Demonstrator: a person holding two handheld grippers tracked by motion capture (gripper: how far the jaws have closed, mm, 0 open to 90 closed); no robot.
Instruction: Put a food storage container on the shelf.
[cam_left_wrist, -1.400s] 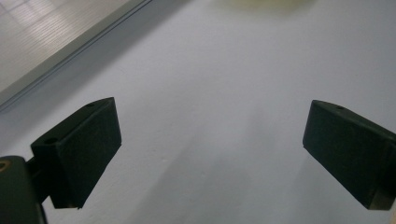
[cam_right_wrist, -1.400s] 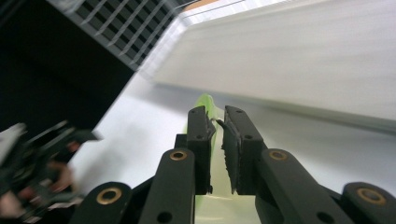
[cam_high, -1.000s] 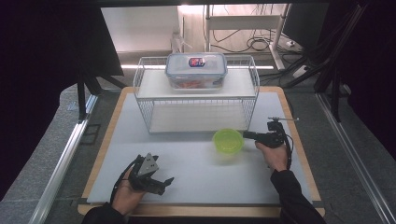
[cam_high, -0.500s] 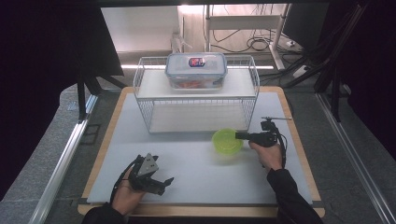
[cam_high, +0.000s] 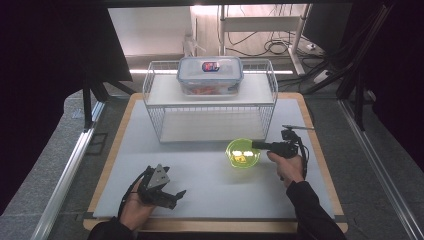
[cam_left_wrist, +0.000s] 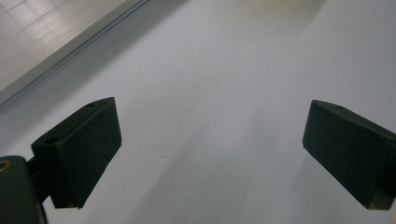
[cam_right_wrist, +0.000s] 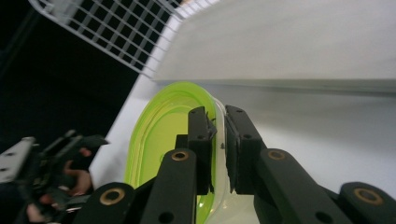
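We see one green bowl (cam_high: 243, 153) on the white mat (cam_high: 200, 170), just in front of the single wire rack (cam_high: 210, 102). The right gripper (cam_high: 256, 145) pinches its rim; its jaws have just been closing, and the right gripper view shows the pads clamped on the bowl's wall (cam_right_wrist: 168, 135). One lidded container (cam_high: 210, 75) sits atop the rack. The left gripper (cam_high: 175, 196) rests near the mat's front edge, jaws wide apart with nothing between them, which the left gripper view makes plain.
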